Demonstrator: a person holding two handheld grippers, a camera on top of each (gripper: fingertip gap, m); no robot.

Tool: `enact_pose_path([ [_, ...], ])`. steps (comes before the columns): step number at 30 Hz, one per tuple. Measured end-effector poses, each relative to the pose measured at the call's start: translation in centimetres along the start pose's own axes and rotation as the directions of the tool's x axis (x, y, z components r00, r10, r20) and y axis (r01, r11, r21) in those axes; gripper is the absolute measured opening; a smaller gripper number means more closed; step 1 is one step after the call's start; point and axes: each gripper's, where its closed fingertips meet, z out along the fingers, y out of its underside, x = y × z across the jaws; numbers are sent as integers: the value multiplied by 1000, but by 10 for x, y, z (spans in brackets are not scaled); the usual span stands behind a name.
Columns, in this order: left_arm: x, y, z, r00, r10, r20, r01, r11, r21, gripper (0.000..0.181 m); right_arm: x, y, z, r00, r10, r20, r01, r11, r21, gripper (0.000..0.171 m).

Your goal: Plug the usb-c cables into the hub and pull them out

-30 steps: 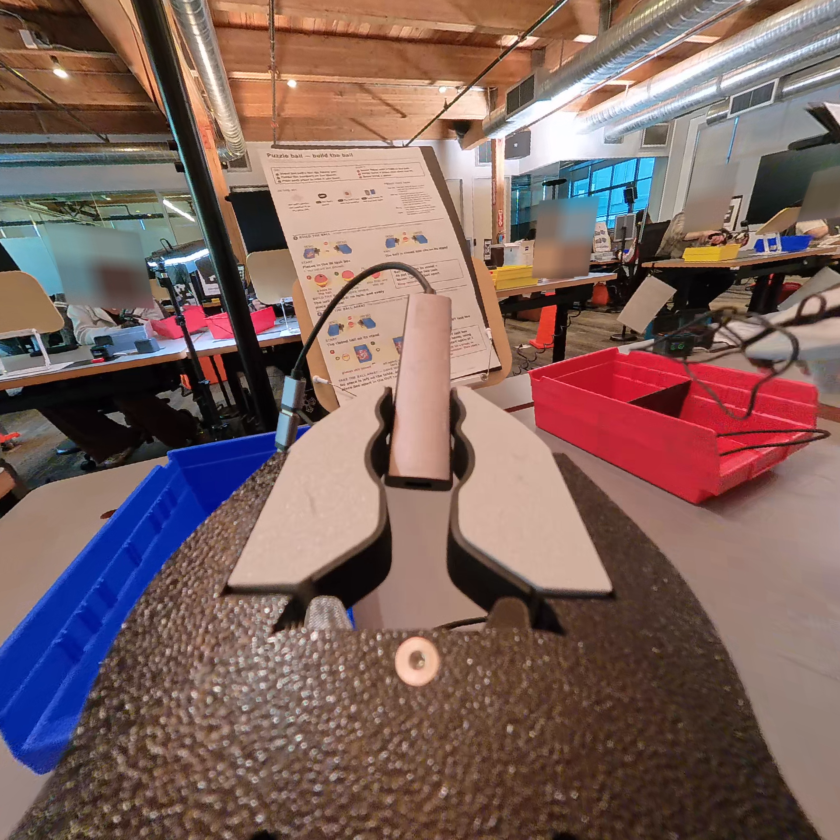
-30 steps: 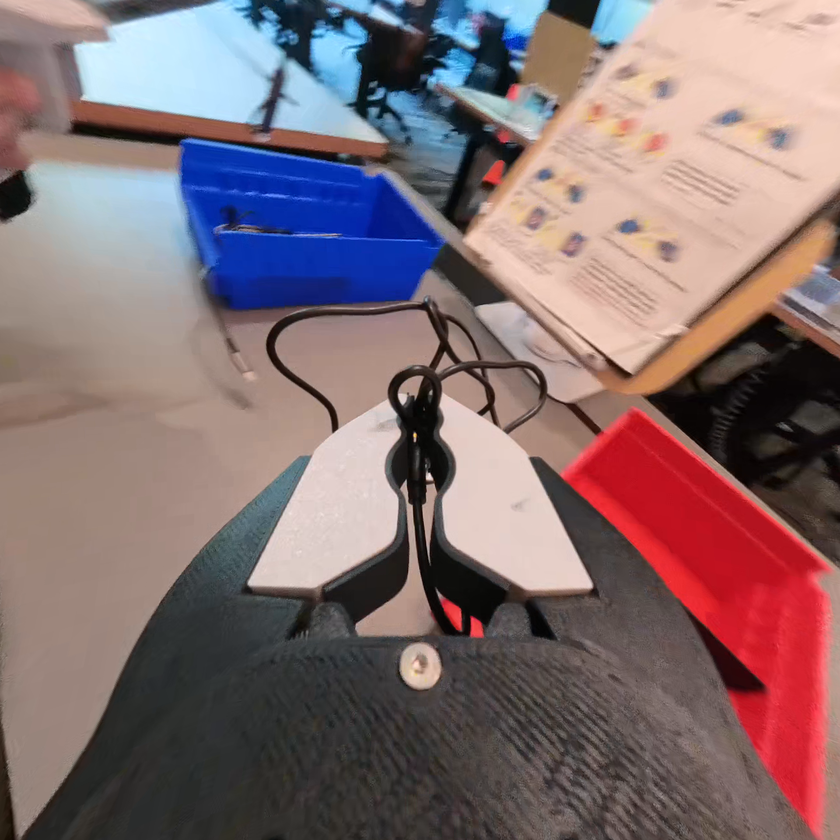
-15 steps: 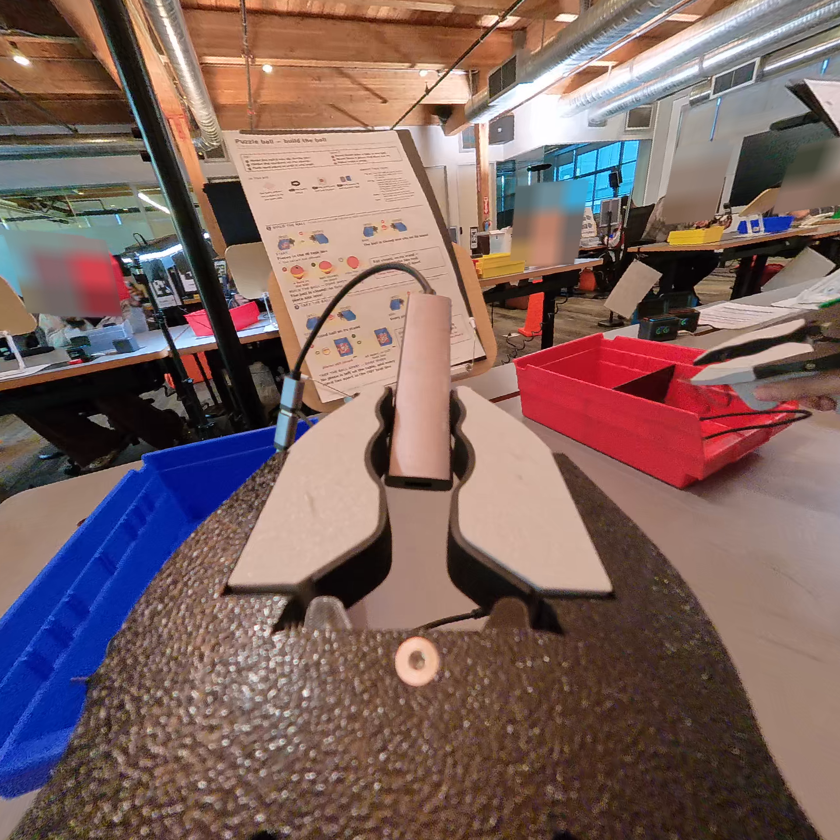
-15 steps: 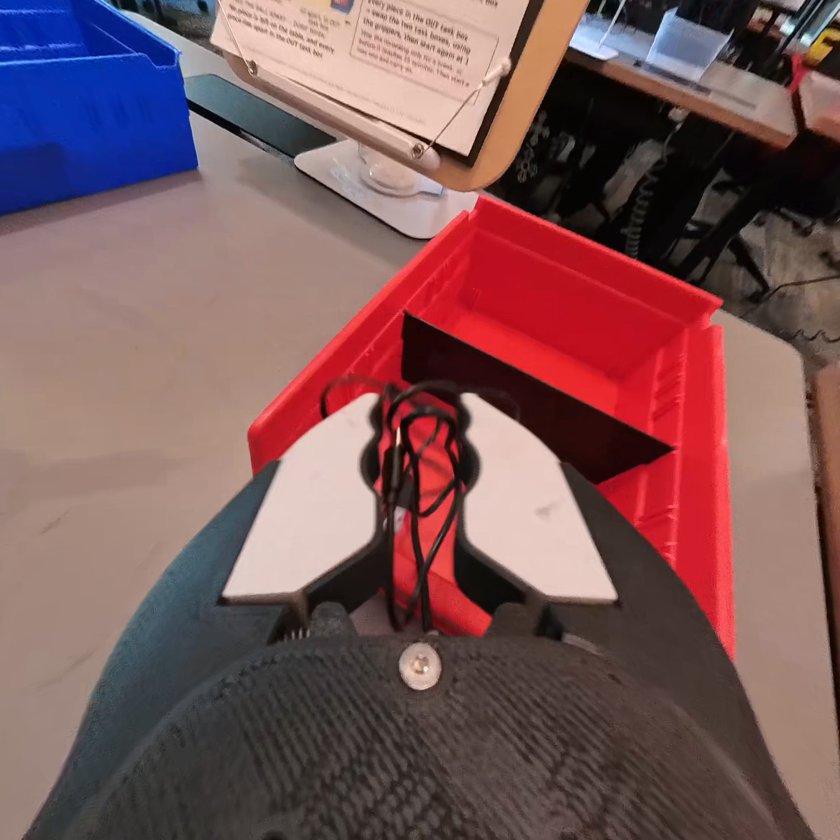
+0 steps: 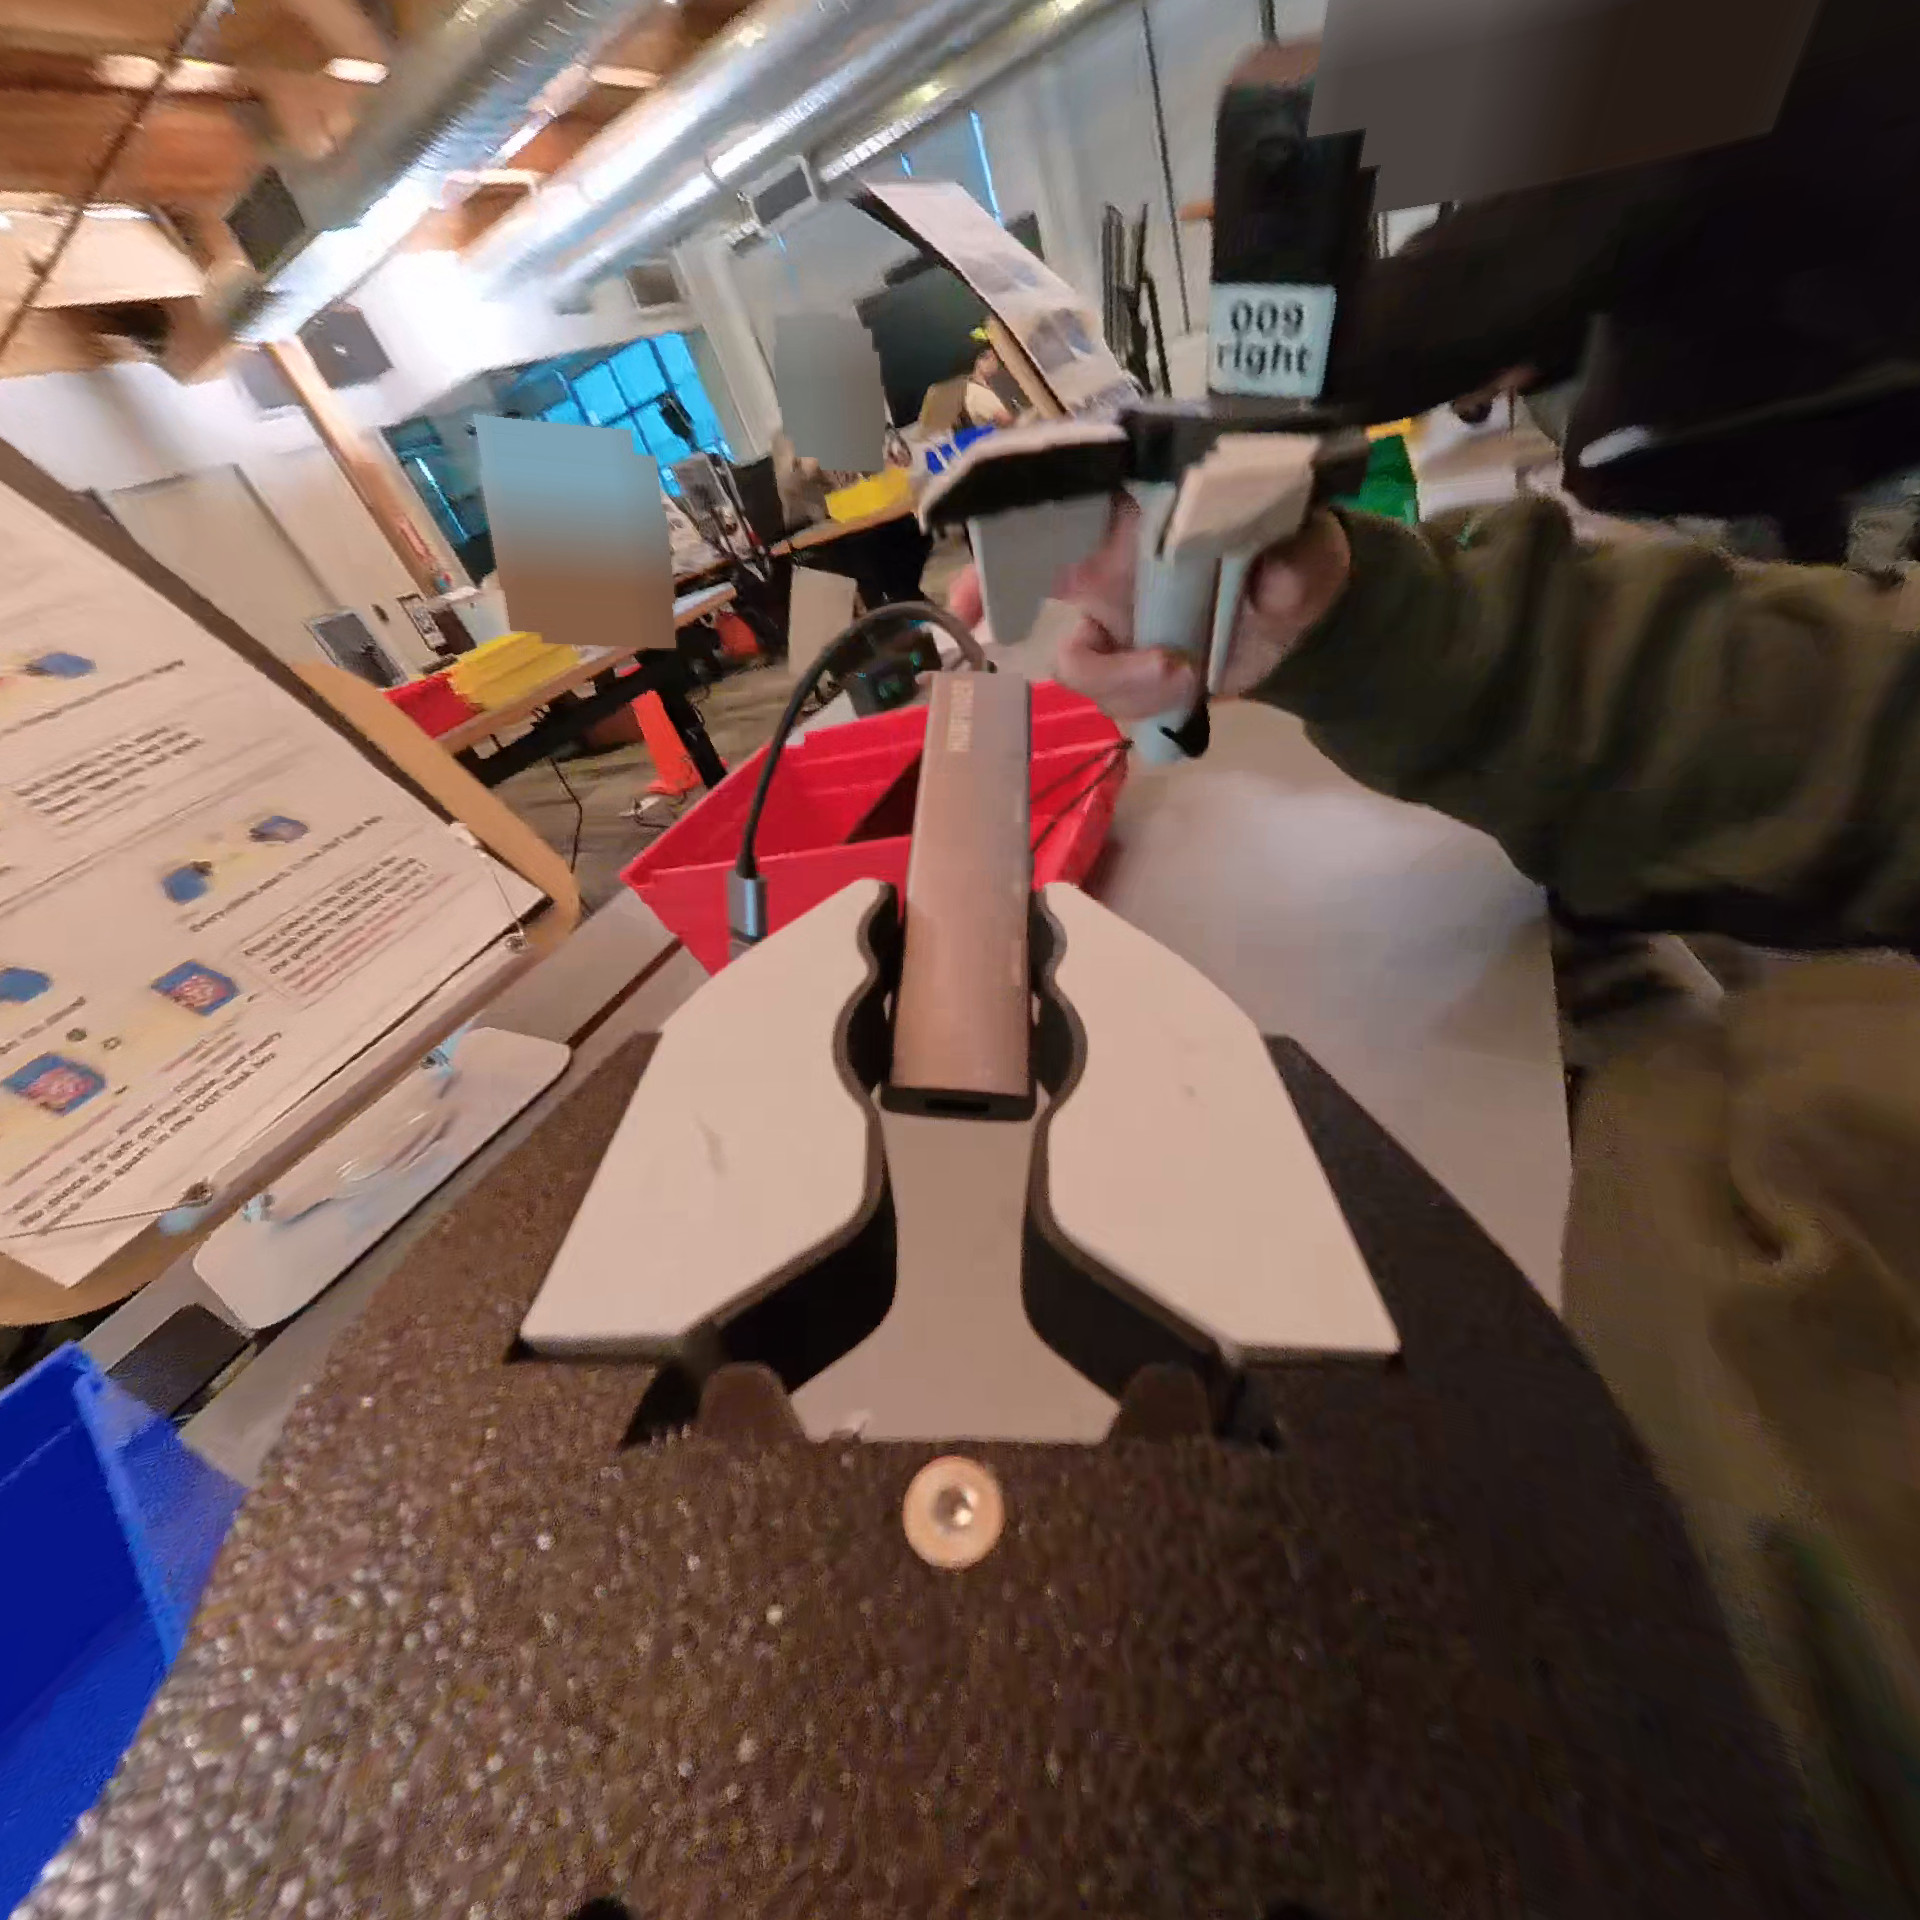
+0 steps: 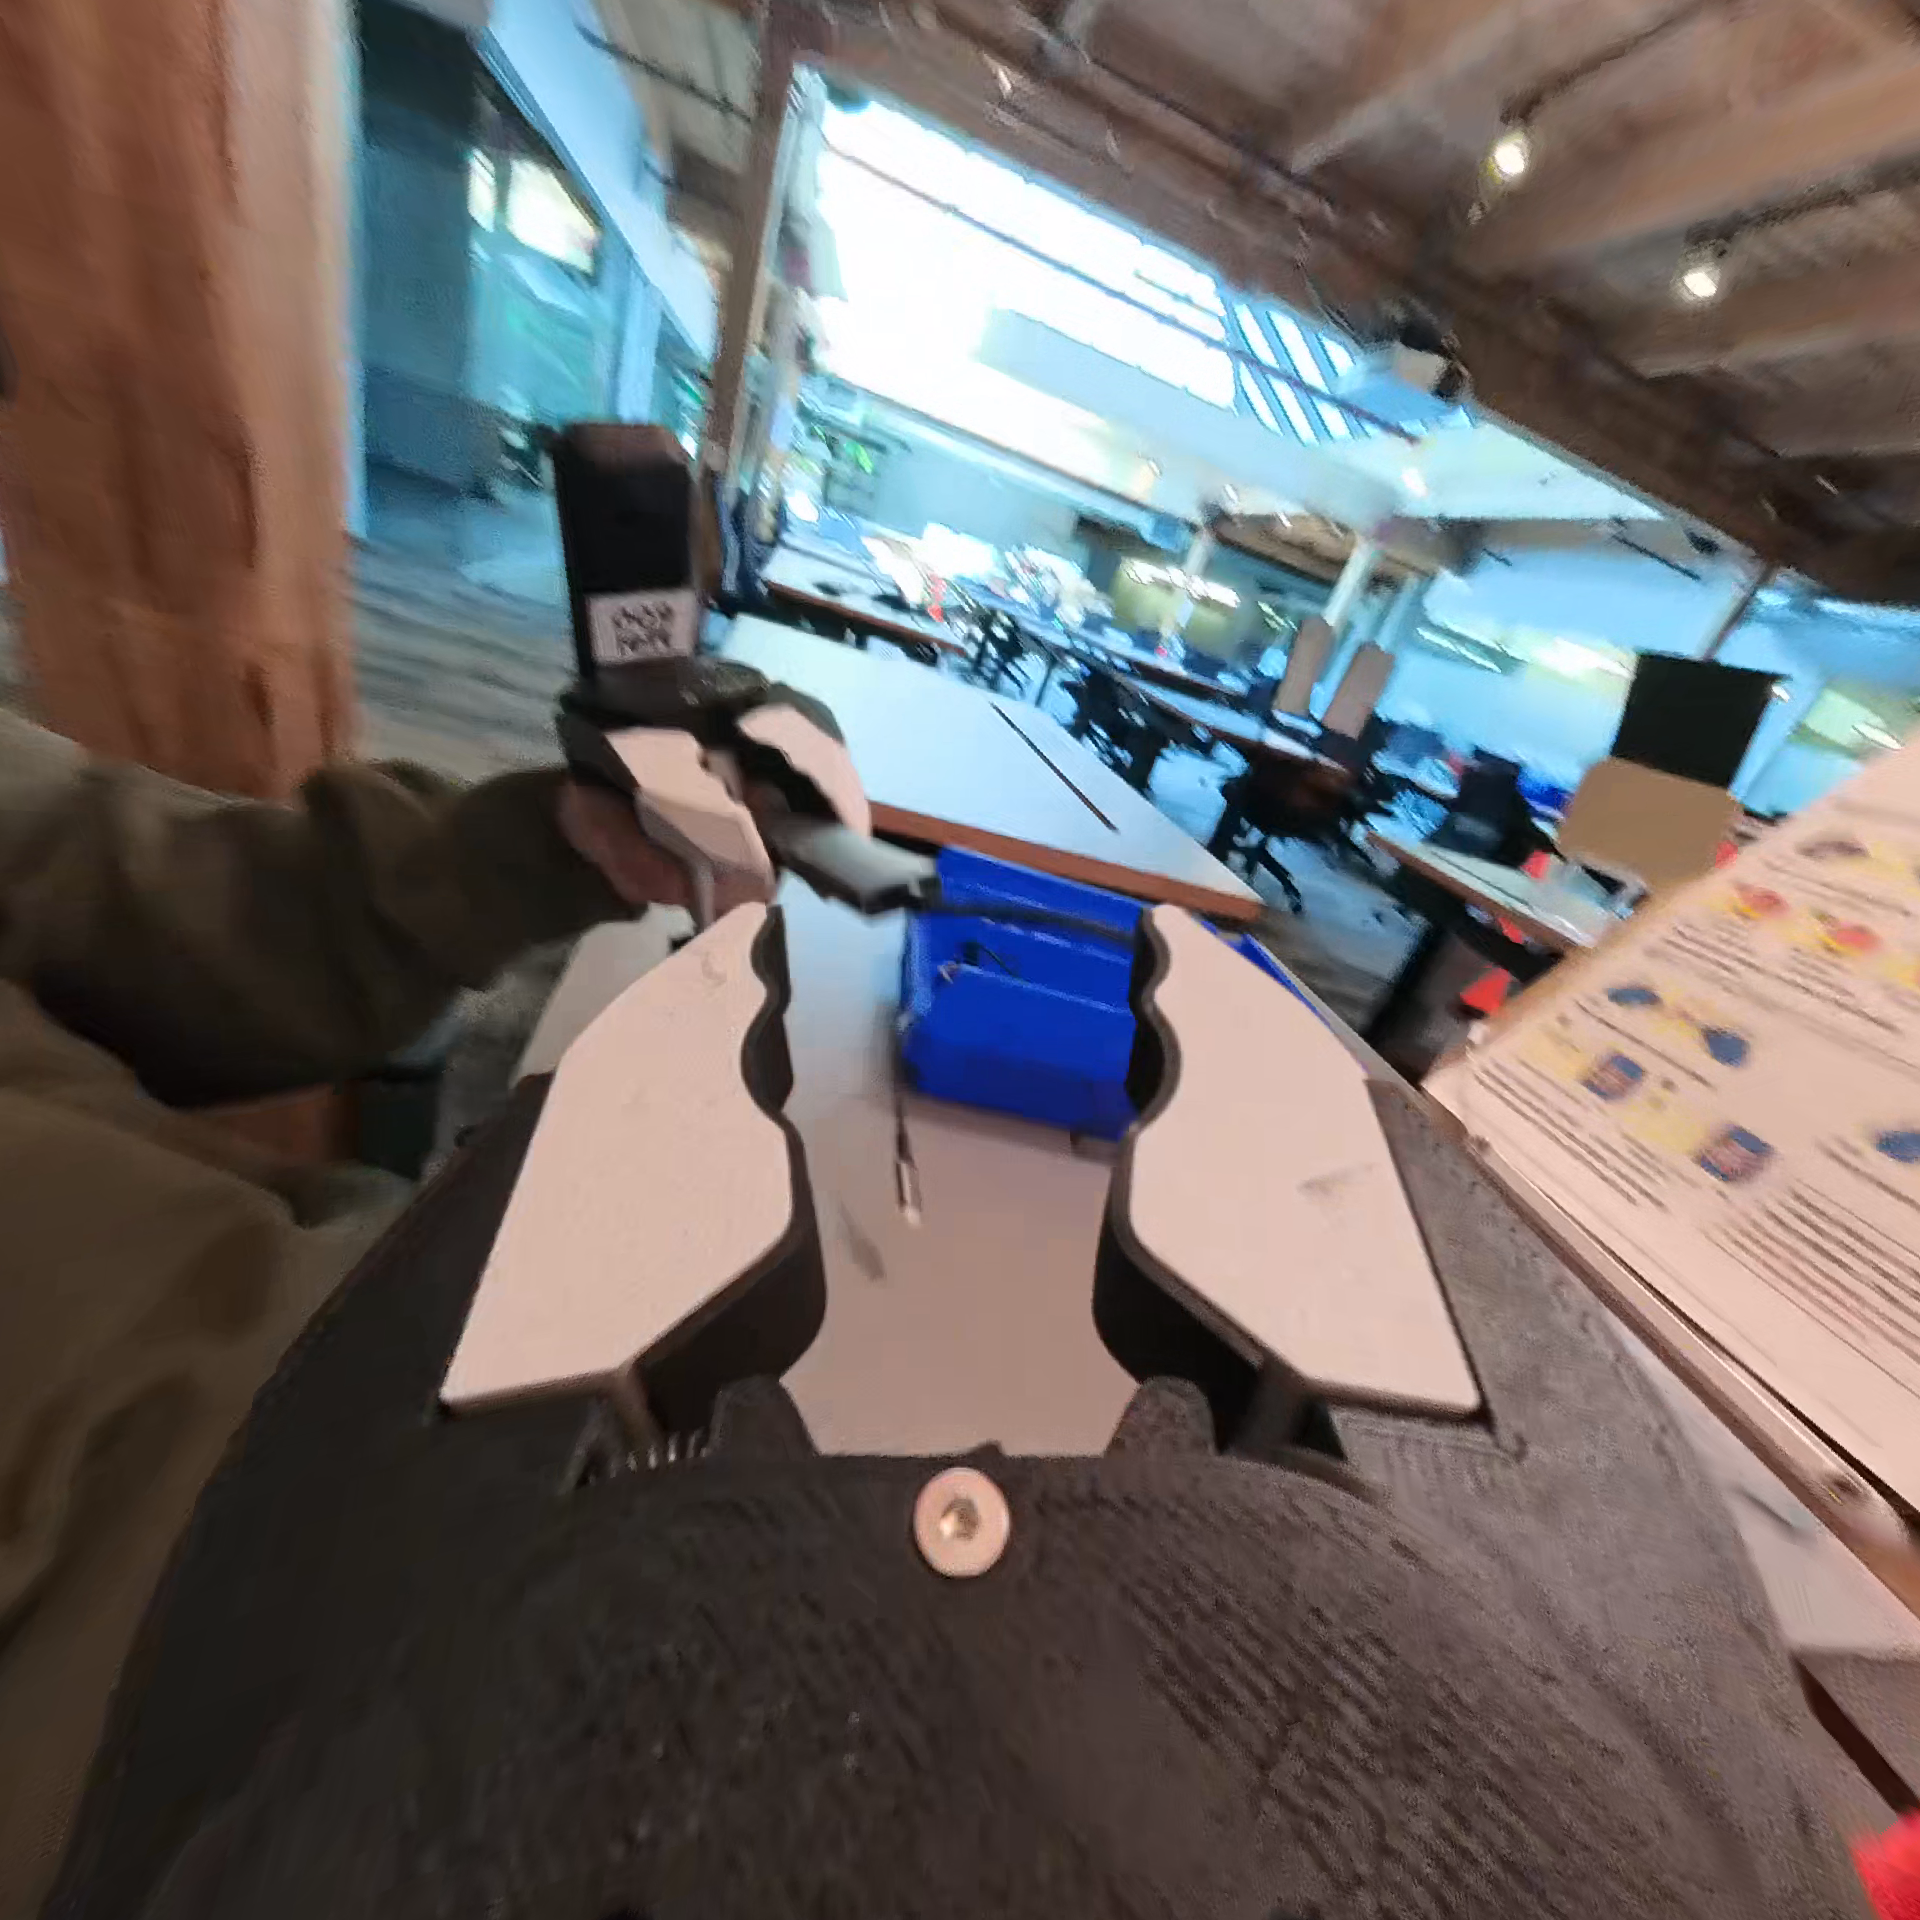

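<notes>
My left gripper [image 5: 961, 906] is shut on the hub [image 5: 966, 935], a slim brown metal bar that points forward over the red bin [image 5: 821, 831]. The hub's own short black lead [image 5: 821, 686] loops back to a grey plug [image 5: 750, 902] beside my left finger. My right gripper [image 6: 961, 920] is open and empty, its fingers wide apart. It faces the blue bin [image 6: 1018, 1039]. A thin cable with a metal plug [image 6: 907, 1184] trails from that bin onto the table. The left gripper with the hub [image 6: 857, 873] also shows in the right wrist view.
An instruction board on a wooden stand is at the left [image 5: 208, 883] and shows at the right in the right wrist view [image 6: 1714, 1091]. The right gripper [image 5: 1039, 473], held by a hand in a green sleeve [image 5: 1558, 727], hangs above the red bin. A blue bin corner [image 5: 73, 1558] is at the lower left.
My right gripper held a bundle of black cable over the red bin; it is now open, empty and turned towards the blue bin. My left gripper swung right towards the red bin, still holding the hub.
</notes>
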Motion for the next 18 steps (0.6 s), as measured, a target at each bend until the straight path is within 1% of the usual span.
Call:
enact_pose_path([
  [1,2,4,2,1000,18,-10,-18,1000,-20,23,-3,-3,1,1000,-1,14,1,1000,16,60],
  [4,13,18,7,997,35,-76,-41,996,-75,23,-18,-5,2,995,-73,64,73,997,-8,58],
  [6,20,22,10,992,50,-119,-60,995,-78,23,-34,-6,5,987,-103,123,107,994,-29,56],
  [9,33,23,14,982,50,-183,-60,997,-50,23,-51,20,15,974,-70,217,107,980,-168,57],
  [10,33,26,15,982,52,-184,-64,996,-62,23,-50,28,17,975,-67,212,111,973,-202,58],
  [13,33,32,15,981,47,-187,-65,994,-88,23,-47,42,20,978,-53,200,103,963,-248,51],
  [15,32,35,15,980,45,-194,-65,993,-99,23,-46,46,23,973,-126,192,173,952,-254,50],
  [18,31,44,16,980,64,-187,-94,983,-158,23,-50,50,26,950,-239,203,294,904,-310,48],
])
